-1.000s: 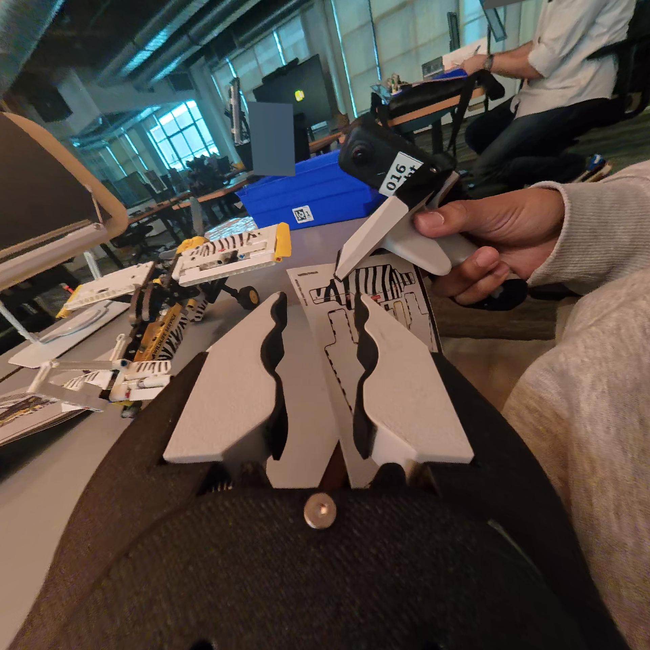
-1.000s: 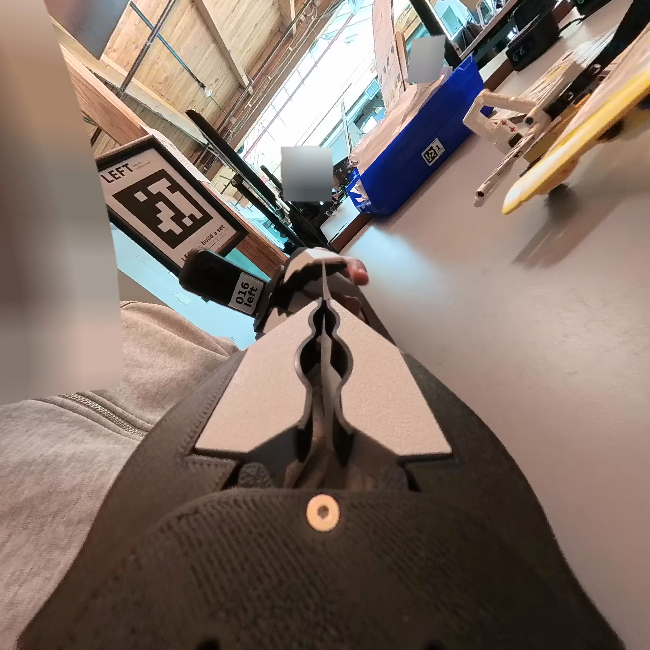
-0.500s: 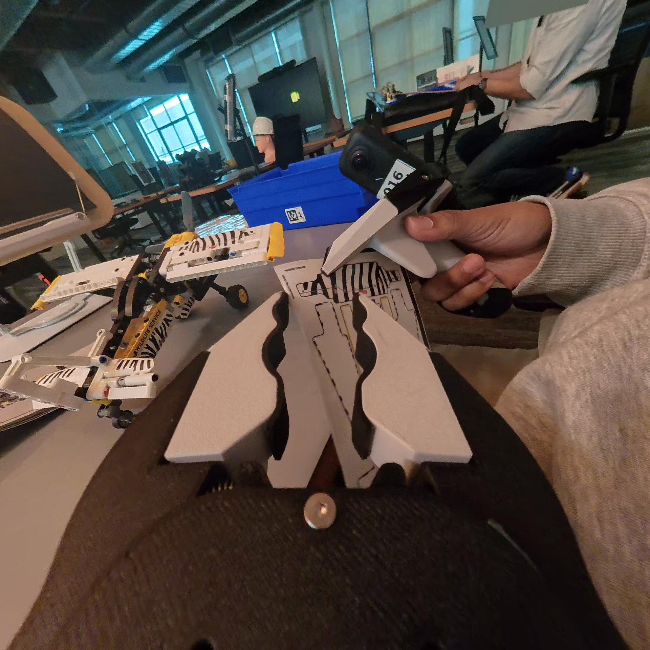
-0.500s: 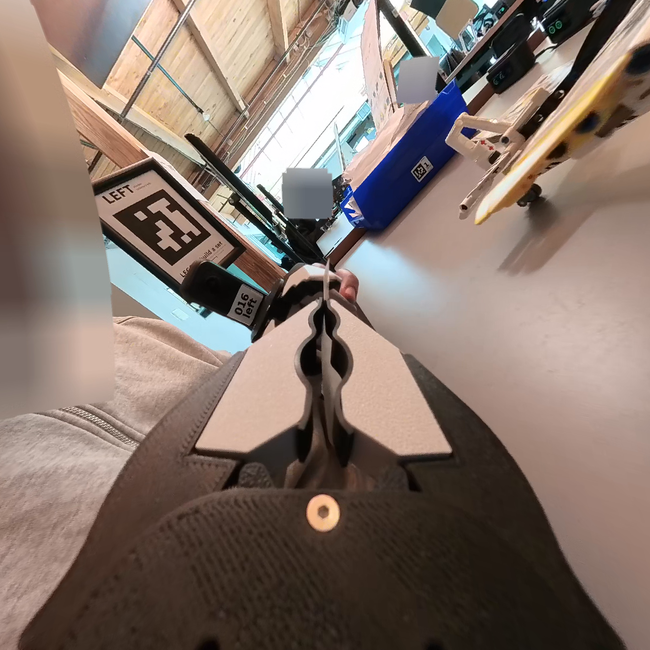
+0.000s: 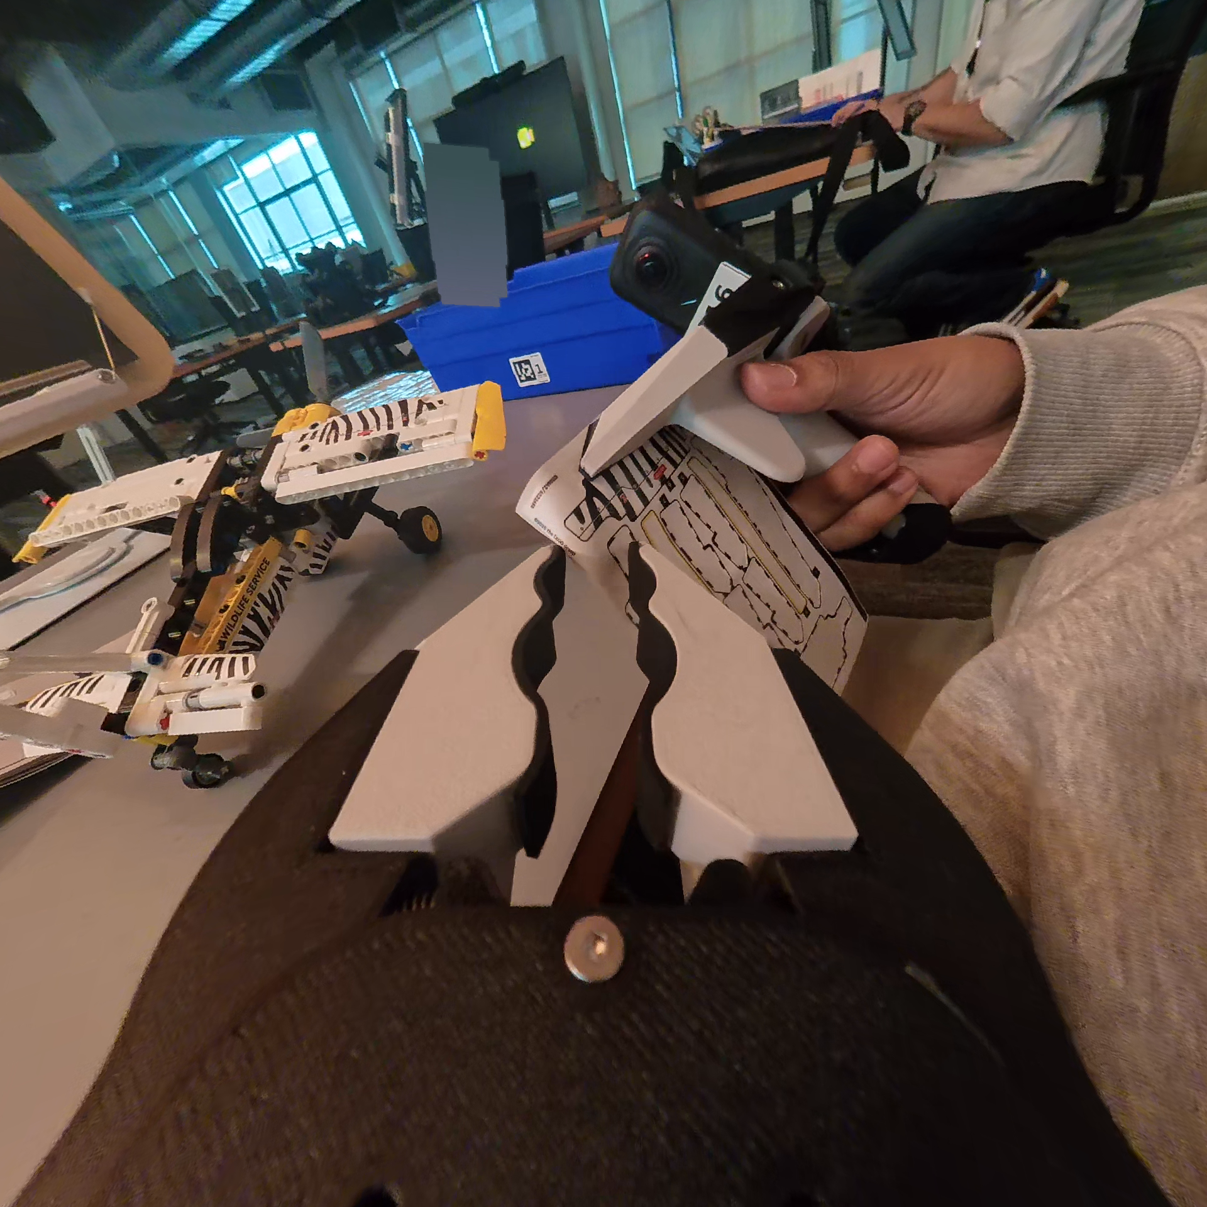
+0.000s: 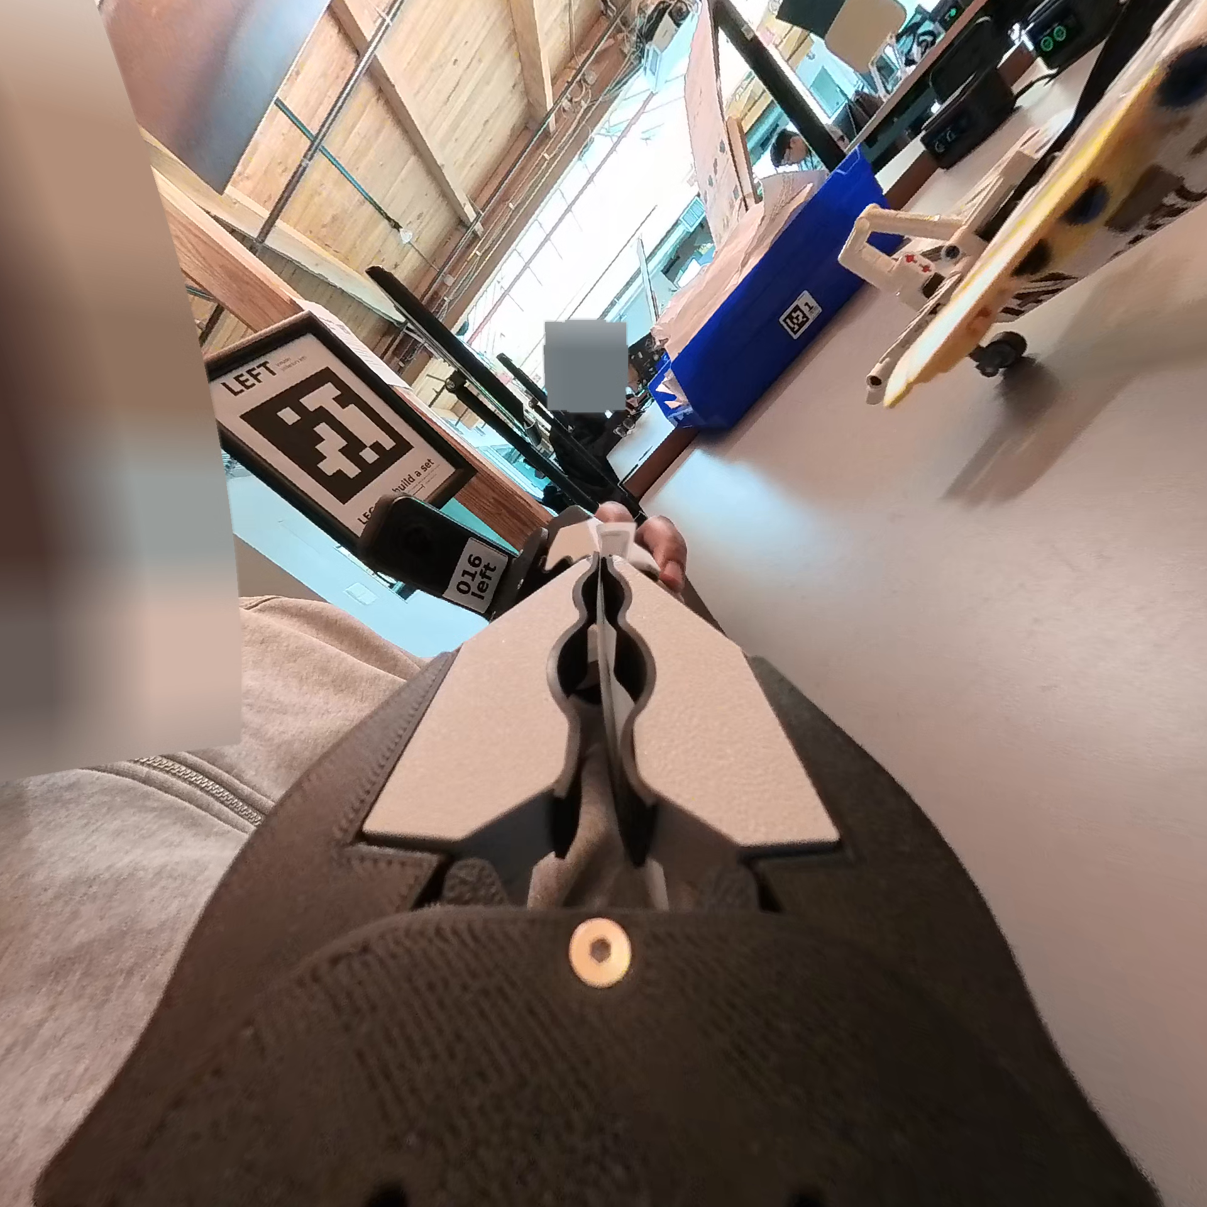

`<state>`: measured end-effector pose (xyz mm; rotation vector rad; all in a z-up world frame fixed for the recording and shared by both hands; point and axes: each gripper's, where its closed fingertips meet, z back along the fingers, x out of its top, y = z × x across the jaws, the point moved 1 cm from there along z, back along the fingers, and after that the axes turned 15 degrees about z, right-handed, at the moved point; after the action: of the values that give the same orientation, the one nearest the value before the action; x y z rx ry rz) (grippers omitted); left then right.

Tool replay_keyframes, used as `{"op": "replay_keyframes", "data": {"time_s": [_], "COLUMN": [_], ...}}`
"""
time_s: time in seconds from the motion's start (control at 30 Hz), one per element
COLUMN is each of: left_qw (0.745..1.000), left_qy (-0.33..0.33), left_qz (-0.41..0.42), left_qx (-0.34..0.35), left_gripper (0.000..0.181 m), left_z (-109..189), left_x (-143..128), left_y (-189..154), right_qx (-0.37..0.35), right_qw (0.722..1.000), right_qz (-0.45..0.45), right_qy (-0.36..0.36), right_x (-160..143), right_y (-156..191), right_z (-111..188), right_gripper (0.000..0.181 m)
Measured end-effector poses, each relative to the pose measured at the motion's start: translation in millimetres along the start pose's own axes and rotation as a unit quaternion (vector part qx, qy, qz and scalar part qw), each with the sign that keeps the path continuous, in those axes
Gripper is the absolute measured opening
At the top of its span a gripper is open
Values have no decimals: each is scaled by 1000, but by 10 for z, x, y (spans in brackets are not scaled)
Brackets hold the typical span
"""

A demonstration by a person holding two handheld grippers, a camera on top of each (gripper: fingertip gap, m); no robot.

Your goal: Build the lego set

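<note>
A white sticker sheet (image 5: 705, 542) with zebra-stripe and outlined stickers is pinched in my right gripper (image 5: 588, 465), which is shut on its upper edge. The sheet tilts up, with its lower corner at the tips of my left gripper (image 5: 595, 555). My left gripper is open and empty. In the right wrist view my right gripper (image 6: 597, 569) is shut on the sheet (image 6: 606, 659), seen edge-on, and the left gripper's fingers (image 6: 575, 539) show just beyond. The yellow, white and zebra-striped lego plane (image 5: 261, 522) stands on the grey table (image 5: 98, 882) at the left. It also shows in the right wrist view (image 6: 1045, 228).
A blue bin (image 5: 542, 333) stands at the back of the table, also in the right wrist view (image 6: 771, 326). A white tray (image 5: 65, 581) and a booklet (image 5: 32, 767) lie far left. A person (image 5: 1012, 130) sits at another desk. My grey sleeves fill the right side.
My right gripper has lifted and tilted the sticker sheet up to the right. It no longer runs down between my left fingers; only its corner is at their tips.
</note>
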<state>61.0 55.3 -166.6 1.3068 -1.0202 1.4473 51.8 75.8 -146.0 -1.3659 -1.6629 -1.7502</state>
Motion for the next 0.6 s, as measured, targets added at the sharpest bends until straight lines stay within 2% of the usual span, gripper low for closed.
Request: {"op": "replay_keyframes", "data": {"time_s": [0.27,0.6], "left_qw": [1000,992], "left_qy": [7,-5], "left_qz": [9,107], "left_qx": [-11,-61], "left_gripper": [9,2], "left_z": [-14,-13], "left_x": [-25,31], "left_y": [-19,-60], "right_qx": [3,5], "right_qw": [1000,1000], "right_qz": [-7,-8], "right_qy": [0,-2], "right_x": [-19,-12], "right_y": [-12,-9], "right_z": [2,18], "right_gripper": [0,0]}}
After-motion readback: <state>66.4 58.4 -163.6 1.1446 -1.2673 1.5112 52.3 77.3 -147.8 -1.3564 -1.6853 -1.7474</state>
